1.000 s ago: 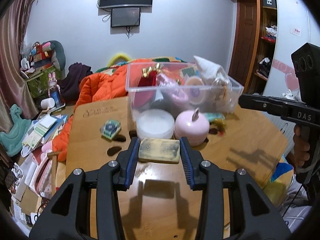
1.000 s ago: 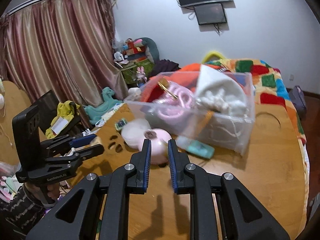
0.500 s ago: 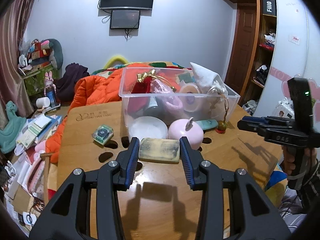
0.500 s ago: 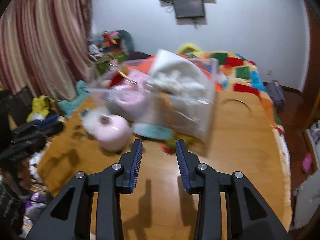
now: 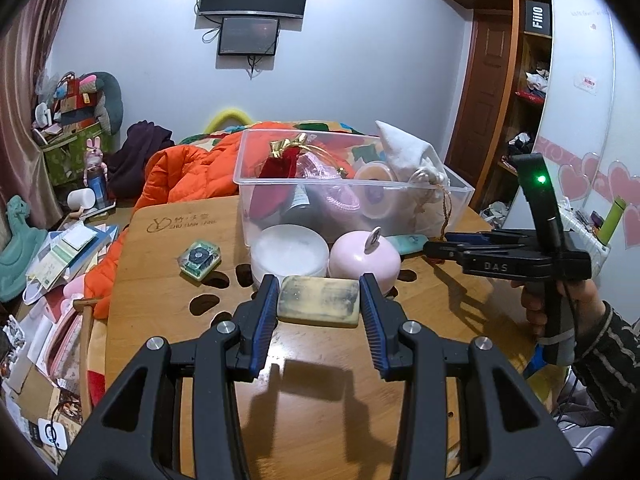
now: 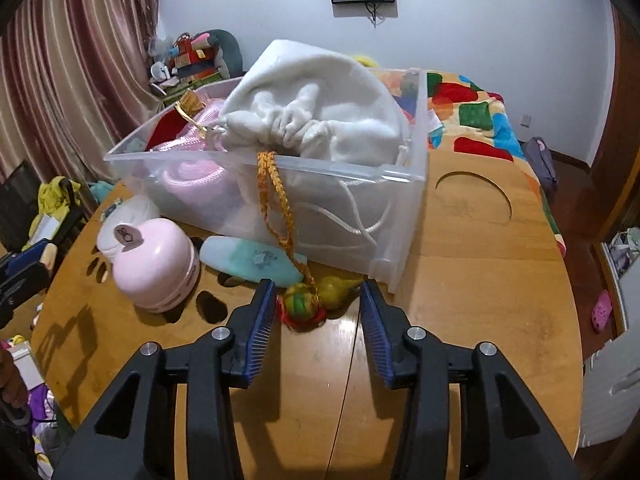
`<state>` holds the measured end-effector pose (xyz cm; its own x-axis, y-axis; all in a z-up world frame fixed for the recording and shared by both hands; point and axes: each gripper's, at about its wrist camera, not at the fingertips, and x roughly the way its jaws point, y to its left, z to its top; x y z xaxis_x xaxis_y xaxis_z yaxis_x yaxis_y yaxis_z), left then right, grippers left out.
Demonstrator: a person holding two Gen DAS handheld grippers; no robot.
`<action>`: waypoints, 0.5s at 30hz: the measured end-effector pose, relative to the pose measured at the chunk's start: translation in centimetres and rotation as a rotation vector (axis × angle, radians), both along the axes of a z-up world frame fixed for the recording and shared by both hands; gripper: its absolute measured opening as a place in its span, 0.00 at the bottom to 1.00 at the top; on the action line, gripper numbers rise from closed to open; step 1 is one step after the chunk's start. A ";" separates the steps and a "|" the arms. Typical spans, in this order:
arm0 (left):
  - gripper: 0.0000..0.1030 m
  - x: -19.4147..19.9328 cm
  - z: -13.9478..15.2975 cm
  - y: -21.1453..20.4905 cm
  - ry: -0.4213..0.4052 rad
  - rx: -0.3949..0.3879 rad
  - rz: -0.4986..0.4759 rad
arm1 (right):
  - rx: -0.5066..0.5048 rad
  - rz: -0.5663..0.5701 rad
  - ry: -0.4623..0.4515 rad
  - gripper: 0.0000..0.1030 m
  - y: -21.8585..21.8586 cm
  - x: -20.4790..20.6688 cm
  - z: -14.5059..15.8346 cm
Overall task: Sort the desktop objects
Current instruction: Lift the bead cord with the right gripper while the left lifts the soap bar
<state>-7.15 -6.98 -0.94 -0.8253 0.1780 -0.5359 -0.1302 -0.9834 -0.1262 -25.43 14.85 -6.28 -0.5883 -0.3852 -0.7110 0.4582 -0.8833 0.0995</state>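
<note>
**Mia:** Both sets of jaws are wide apart right now. The left gripper [image 5: 319, 300] has a yellowish block [image 5: 319, 306] sitting between its blue pads, but the pads do not squeeze it yet. I see a thin gap on the right side. The left side is too close for me to tell.

**Ben:** And the right gripper [image 6: 318, 304]?

**Mia:** It is spread open around a little toy fruit charm [image 6: 304, 306] on an orange cord [image 6: 276, 208]. The charm lies on the counter [image 6: 480, 280], just in front of the clear box [image 6: 264, 168]. The cord hangs over the near wall of the box and runs up to the white bag [image 6: 320, 116] inside it.

**Ben:** So what step is this?

**Mia:** I think it is the reach, just before a grab. Next, the jaws need to close on the things between them. Then the things can go up and into the box, I guess.

**Ben:** Which way does the block lie?

**Mia:** Flat on the counter, with its long side going left to right, across the jaws. So the pads would press on its two short ends. It sits near the pink round case [image 5: 364, 258] and the white round tub [image 5: 288, 252], which are just behind it.

**Ben:** Anything tricky?

**Mia:** The cord might pull on the bag.
</note>
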 end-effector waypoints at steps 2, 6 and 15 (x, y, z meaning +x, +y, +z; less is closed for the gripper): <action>0.39 -0.1 -0.2 -0.1 -0.002 0.006 0.003 | 0.021 0.004 0.022 0.40 -0.3 0.1 -0.1; 0.39 -0.3 -0.4 -0.3 -0.010 0.029 0.005 | 0.026 0.041 0.044 0.26 -0.7 0.6 0.0; 0.39 -0.1 0.1 0.0 0.010 0.034 0.002 | -0.064 0.127 0.011 0.25 -0.9 1.9 0.4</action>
<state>-7.28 -7.01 -0.82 -0.8309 0.1943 -0.5214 -0.1299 -0.9789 -0.1578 -23.53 13.92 -5.84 -0.5399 -0.5015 -0.6760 0.5672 -0.8101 0.1480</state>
